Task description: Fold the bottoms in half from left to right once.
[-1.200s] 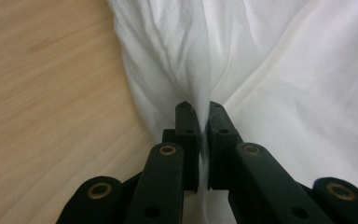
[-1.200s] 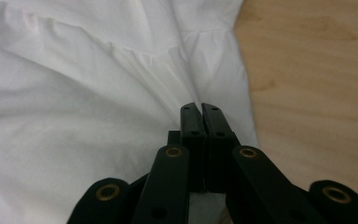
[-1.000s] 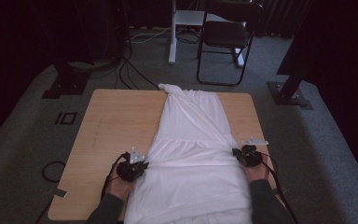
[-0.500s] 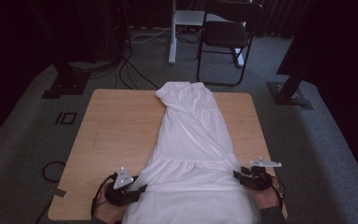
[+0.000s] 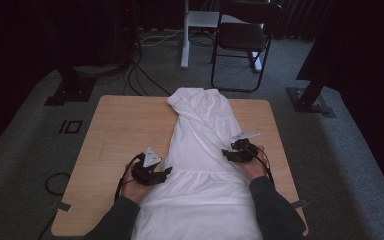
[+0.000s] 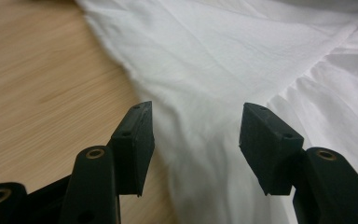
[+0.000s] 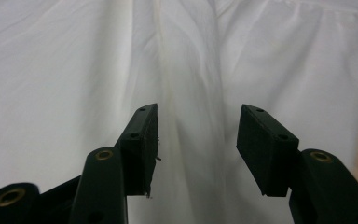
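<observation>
The near end of the white dress (image 5: pixel 200 165) runs off the bottom of the high view, under my sleeves, so I cannot tell how far it hangs over the table's edge. Its far end is bunched into a fold at the table's far side, and whether that is a collar or straps is hard to make out.

My left gripper (image 5: pixel 166 171) sits at the dress's left edge, my right gripper (image 5: pixel 226 154) at its right edge — both with jaws that have just been opening, now standing apart with nothing pinched. In the left gripper view the cloth (image 6: pixel 223 70) lies flat beneath the gap; likewise in the right gripper view (image 7: pixel 74 70).

The wooden table (image 5: pixel 115 130) stands on grey carpet (image 5: pixel 25 150) — a dark chair (image 5: pixel 245 40) and cables (image 5: pixel 135 70) beyond, the room behind dim.
</observation>
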The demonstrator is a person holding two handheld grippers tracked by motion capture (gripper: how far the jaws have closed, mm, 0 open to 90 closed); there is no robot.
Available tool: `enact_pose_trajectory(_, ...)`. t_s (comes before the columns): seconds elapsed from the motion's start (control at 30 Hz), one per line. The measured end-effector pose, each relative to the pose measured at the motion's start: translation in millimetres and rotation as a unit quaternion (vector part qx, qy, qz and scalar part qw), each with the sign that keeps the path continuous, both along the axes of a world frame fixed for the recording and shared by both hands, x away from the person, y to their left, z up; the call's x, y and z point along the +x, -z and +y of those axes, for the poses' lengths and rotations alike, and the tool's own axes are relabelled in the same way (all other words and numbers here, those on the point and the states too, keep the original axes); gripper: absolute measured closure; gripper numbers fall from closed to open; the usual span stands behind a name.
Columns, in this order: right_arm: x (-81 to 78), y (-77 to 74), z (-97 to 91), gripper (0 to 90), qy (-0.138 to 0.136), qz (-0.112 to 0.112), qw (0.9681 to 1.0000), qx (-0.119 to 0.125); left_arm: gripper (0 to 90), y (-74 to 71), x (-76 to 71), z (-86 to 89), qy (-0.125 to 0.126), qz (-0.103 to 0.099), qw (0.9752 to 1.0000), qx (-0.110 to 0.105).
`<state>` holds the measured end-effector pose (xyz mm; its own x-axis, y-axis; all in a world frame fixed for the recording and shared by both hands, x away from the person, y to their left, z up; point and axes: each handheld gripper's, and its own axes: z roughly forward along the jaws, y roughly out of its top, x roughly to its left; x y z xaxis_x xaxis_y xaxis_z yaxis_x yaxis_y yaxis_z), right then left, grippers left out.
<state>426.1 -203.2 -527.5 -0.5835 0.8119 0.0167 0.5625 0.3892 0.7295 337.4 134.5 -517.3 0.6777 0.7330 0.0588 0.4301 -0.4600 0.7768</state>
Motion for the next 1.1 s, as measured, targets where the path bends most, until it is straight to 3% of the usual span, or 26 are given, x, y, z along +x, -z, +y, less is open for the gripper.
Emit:
enact_pose_trajectory(0.03,6.0,2.6,3.1,51.9,0.002,0.004,1.0,-0.002,45.2,3.9,3.2,-5.2,0.003,0.007,0.9999,0.007)
enact_pose_trajectory(0.07,11.7,5.7,6.2,60.7,0.001,0.014,0.9998,-0.01,45.0,7.3,5.1,-8.9,0.006,0.011,0.9998,0.016)
enact_pose_trajectory(0.1,14.3,7.6,7.3,73.3,-0.007,0.022,0.9996,-0.017,45.0,10.7,6.6,-12.1,0.008,0.016,0.9996,0.022)
enact_pose_trajectory(0.13,13.8,7.2,7.8,85.5,-0.009,0.014,0.9993,-0.034,44.8,13.2,7.4,-14.1,0.01,0.019,0.9994,0.026)
enact_pose_trajectory(0.17,11.9,4.3,6.9,88.8,0.001,-0.001,0.9988,-0.048,44.5,18.6,8.1,-17.3,0.015,0.026,0.9991,0.029)
enact_pose_trajectory(0.2,2.9,-10.8,-4.5,89.3,0.037,-0.045,0.9981,-0.017,43.8,21.2,7.9,-18.6,0.02,0.03,0.9989,0.031)
enact_pose_trajectory(0.23,-4.1,-21.4,-14.7,89.3,0.054,-0.071,0.9959,0.014,42.6,23.7,7.5,-19.6,0.027,0.03,0.9985,0.037)
enact_pose_trajectory(0.3,-15.9,-36.4,-35.9,89.1,0.096,-0.106,0.9893,0.026,42.4,28.3,7.0,-21.1,0.032,0.04,0.9981,0.034)
enact_pose_trajectory(0.37,-14.3,-30.6,-49.4,88.9,0.114,-0.085,0.9897,0.014,42.4,30.5,5.8,-22.7,0.036,0.042,0.9981,0.028)
enact_pose_trajectory(0.43,-7.4,-10.5,-59.4,88.6,0.122,-0.041,0.9916,0.005,42.3,30.4,5.2,-24.7,0.04,0.043,0.9977,0.034)
enact_pose_trajectory(0.53,0.1,18.4,-64.4,88.3,0.121,-0.002,0.9925,0.011,42.0,21.9,7.0,-24.4,0.035,0.036,0.9984,0.028)
enact_pose_trajectory(0.6,2.3,27.6,-63.3,88.2,0.124,0.01,0.9921,0.012,41.7,11.7,13.3,-23.2,0.019,0.018,0.9995,0.02)
enact_pose_trajectory(0.7,3.5,28.3,-62.5,87.5,0.127,0.013,0.9917,0.014,41.2,-1.4,33.6,-27.1,-0.005,0.007,0.9999,0.009)
enact_pose_trajectory(0.77,4.3,27.4,-61.8,86.7,0.127,0.015,0.9918,0.008,40.3,-2.3,52.2,-35.5,-0.019,0.006,0.9995,0.024)
enact_pose_trajectory(0.87,4.2,27.3,-61.5,86.7,0.131,0.018,0.9912,0.009,41.2,12.3,81.4,-46.8,-0.044,0.022,0.9975,0.051)
enact_pose_trajectory(0.93,3.6,27.9,-61.5,86.9,0.132,0.015,0.9911,0.01,58.1,22.1,91.1,-45.8,-0.053,0.047,0.9957,0.059)
enact_pose_trajectory(0.97,3.2,28.1,-61.6,87.0,0.131,0.014,0.9912,0.01,68.5,27.0,93.3,-43.6,-0.058,0.06,0.9953,0.05)
enact_pose_trajectory(1.0,2.7,28.3,-61.6,87.3,0.131,0.014,0.9913,0.012,76.9,28.5,92.6,-40.0,-0.054,0.068,0.9959,0.025)
enact_pose_trajectory(1.1,-0.9,28.8,-60.3,87.8,0.127,0.012,0.9917,0.012,87.5,27.6,82.5,-36.3,-0.042,0.06,0.9963,0.044)
